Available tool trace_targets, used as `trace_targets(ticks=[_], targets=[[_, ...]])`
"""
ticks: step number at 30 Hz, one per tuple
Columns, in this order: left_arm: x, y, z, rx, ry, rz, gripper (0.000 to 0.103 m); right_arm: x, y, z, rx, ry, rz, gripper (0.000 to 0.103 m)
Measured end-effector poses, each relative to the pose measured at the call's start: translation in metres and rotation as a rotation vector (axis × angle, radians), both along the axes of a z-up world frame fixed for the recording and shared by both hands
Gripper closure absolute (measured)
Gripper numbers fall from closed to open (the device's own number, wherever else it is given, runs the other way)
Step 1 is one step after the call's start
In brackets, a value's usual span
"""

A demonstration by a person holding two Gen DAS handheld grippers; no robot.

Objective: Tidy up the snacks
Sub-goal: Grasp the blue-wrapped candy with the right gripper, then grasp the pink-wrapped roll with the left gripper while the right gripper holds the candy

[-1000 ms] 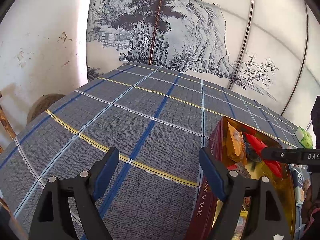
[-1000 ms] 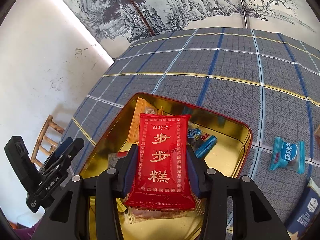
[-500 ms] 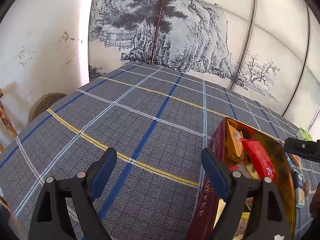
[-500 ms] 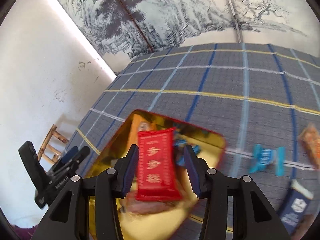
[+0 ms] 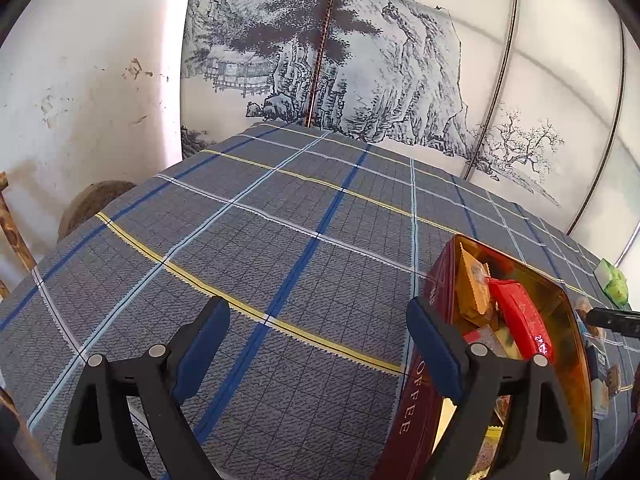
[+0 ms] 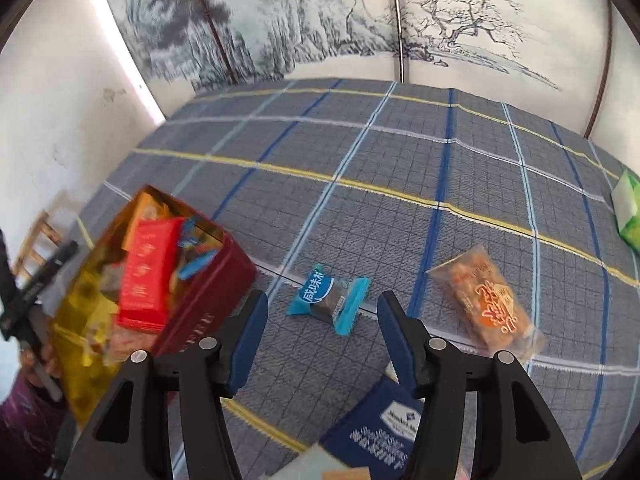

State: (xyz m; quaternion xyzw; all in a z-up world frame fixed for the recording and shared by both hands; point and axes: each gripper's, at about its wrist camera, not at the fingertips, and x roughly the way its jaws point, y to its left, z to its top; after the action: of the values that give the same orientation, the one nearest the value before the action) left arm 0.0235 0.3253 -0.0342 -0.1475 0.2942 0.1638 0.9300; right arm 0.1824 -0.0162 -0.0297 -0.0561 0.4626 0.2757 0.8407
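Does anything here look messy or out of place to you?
Several snacks lie loose on the tablecloth outside the tin: a blue candy, an orange packet, a green packet and a navy packet. Nothing looks spilled or damaged.

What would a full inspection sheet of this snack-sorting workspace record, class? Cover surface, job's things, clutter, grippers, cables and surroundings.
Surface: grey plaid tablecloth with blue, white and yellow stripes, covering the table.
Job's things: dark red metal tin with gold interior, holding a red rectangular snack packet among other packets; blue twist-end candy wrapper, clear packet of orange-brown snack and dark blue printed packet lie on the cloth outside it.
Clutter: green-and-white packet at the far right edge.
Grippers: left gripper open, empty, beside the tin; right gripper open, empty, above the blue candy.
Cables: nothing seen.
Surroundings: ink landscape painted screen; scuffed white wall; wooden chair.
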Motion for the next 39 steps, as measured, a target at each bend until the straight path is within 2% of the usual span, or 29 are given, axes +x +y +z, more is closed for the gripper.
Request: trace_targets(ticks=[4, 5, 7, 8, 10, 11, 12, 16, 21, 26, 30, 34, 36, 39], targets=[[0.001, 0.000, -0.001, -0.001, 0.002, -0.001, 0.016, 0.008, 0.018, -0.014, -0.097, -0.035, 0.027, 0.041], [0.001, -0.001, -0.001, -0.001, 0.004, -0.004, 0.016, 0.011, 0.020, -0.017, -0.106, -0.034, 0.030, 0.036], [0.002, -0.002, -0.001, 0.003, 0.008, -0.007, 0.016, 0.018, 0.021, -0.026, -0.114, -0.008, 0.026, 0.035], [0.002, -0.002, -0.001, 0.005, 0.007, -0.007, 0.016, 0.021, 0.022, -0.031, -0.122, 0.010, 0.024, 0.037], [0.002, -0.003, -0.001, 0.009, 0.006, -0.006, 0.015, 0.020, 0.025, -0.030, -0.164, -0.012, 0.027, 0.048], [0.002, -0.002, -0.001, 0.009, 0.007, -0.005, 0.015, 0.021, 0.026, -0.029, -0.173, -0.013, 0.027, 0.059], [0.002, -0.003, -0.001, 0.011, 0.008, -0.003, 0.015, 0.020, 0.025, -0.028, -0.174, -0.010, 0.026, 0.064], [0.002, -0.002, 0.000, 0.012, 0.011, 0.006, 0.015, 0.006, 0.009, -0.012, -0.119, -0.032, 0.016, 0.069], [0.002, -0.001, 0.000, 0.011, 0.016, 0.017, 0.014, -0.028, -0.043, 0.016, -0.022, -0.084, -0.079, 0.069], [0.002, 0.000, -0.001, 0.021, 0.024, 0.026, 0.014, -0.057, -0.118, 0.032, 0.038, -0.106, -0.223, 0.069], [0.000, -0.004, 0.002, 0.052, 0.011, 0.024, 0.014, -0.072, -0.170, 0.020, 0.029, -0.066, -0.317, 0.069], [-0.007, -0.026, 0.011, 0.181, 0.003, 0.007, 0.014, -0.085, -0.208, -0.003, 0.028, -0.006, -0.374, 0.069], [-0.013, -0.040, 0.021, 0.224, 0.003, -0.018, 0.014, -0.089, -0.220, -0.011, 0.022, 0.004, -0.387, 0.069], [-0.025, -0.067, 0.048, 0.245, -0.037, -0.094, 0.013, -0.093, -0.232, -0.021, 0.033, 0.012, -0.399, 0.069]])
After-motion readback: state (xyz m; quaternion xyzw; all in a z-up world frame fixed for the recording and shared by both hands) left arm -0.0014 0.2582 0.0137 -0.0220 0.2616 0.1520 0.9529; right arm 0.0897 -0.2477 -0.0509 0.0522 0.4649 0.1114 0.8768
